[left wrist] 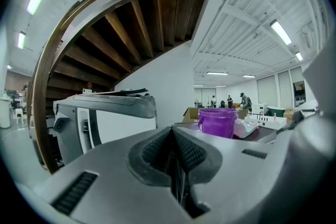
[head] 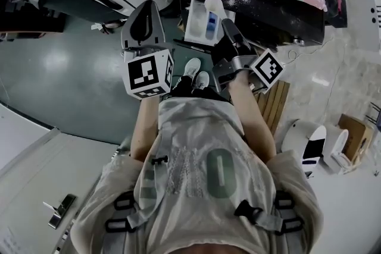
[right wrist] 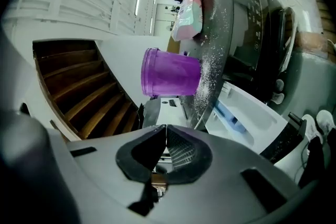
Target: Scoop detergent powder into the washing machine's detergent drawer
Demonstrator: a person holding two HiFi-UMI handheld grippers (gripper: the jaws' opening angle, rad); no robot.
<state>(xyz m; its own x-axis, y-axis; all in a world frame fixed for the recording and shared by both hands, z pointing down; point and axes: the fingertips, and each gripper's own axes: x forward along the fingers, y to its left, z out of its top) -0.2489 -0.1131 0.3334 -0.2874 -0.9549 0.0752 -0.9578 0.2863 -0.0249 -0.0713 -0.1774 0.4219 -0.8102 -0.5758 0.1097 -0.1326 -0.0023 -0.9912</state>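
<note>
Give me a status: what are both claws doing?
Left gripper shut, empty. Right gripper shut, empty. Detergent drawer open, purple bucket beyond it. Nothing blocking.

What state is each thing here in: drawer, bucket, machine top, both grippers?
Detergent drawer: pulled open.
Purple bucket: upright, lid off, powder inside.
Washing machine top: dusted with spilled powder.
Left gripper: jaws together, nothing between them.
Right gripper: jaws together, nothing between them.
</note>
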